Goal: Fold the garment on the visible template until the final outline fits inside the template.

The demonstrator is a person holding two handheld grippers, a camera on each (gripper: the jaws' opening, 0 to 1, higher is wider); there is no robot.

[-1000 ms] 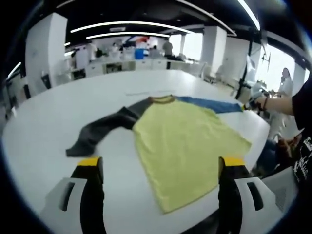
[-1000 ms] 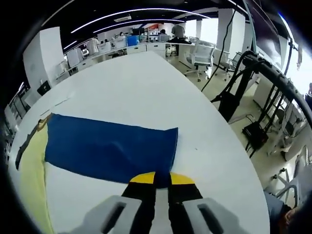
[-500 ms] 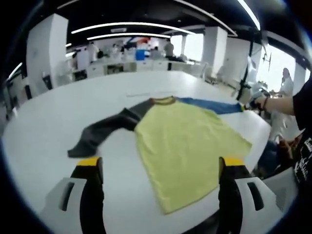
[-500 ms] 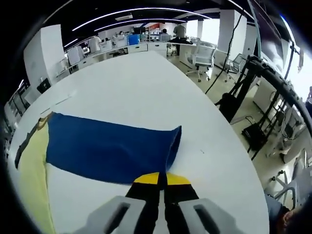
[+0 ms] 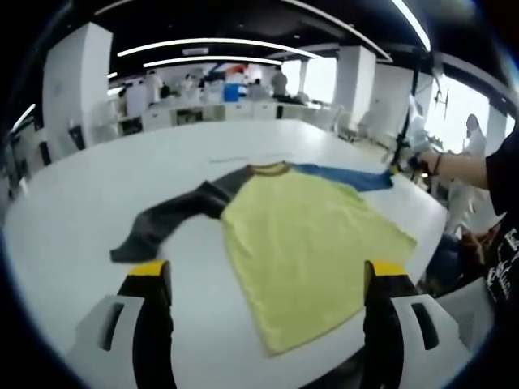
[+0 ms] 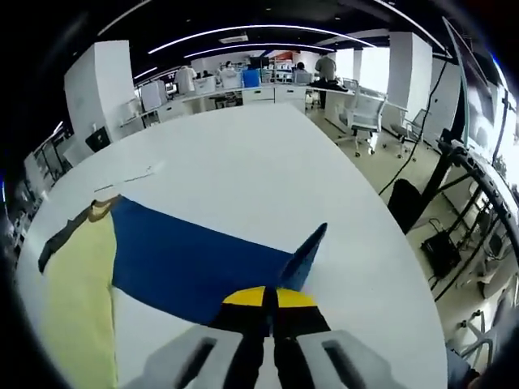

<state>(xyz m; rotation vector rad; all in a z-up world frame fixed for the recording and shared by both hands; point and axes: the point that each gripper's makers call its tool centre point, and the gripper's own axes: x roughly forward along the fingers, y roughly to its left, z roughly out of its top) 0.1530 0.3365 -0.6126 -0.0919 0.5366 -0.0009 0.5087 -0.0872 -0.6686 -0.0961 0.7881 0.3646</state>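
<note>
The shirt (image 5: pixel 312 243) lies flat on the white table (image 5: pixel 81 203), its yellow body in the middle, its grey sleeve (image 5: pixel 166 219) going out toward 9 o'clock in the left gripper view and its blue sleeve (image 6: pixel 203 263) toward 2 o'clock. In the right gripper view the cuff of the blue sleeve stands up from the table, at 12 o'clock just above the right gripper (image 6: pixel 270 298), whose jaws are pressed together on this cuff. The left gripper (image 5: pixel 268 279) hovers with its jaws wide apart and nothing between them, the hem of the shirt near it.

I judge that the step in hand is folding the blue sleeve over the yellow body. To do it well, the cuff should stay low and travel straight along the sleeve line toward the collar (image 5: pixel 270 168), so the fold comes at the shoulder seam without wrinkles. The empty gripper could press the body down, so the shirt does not slide. I see no clear template outline on the table, only a thin line (image 6: pixel 130 176) beyond the collar.
</note>
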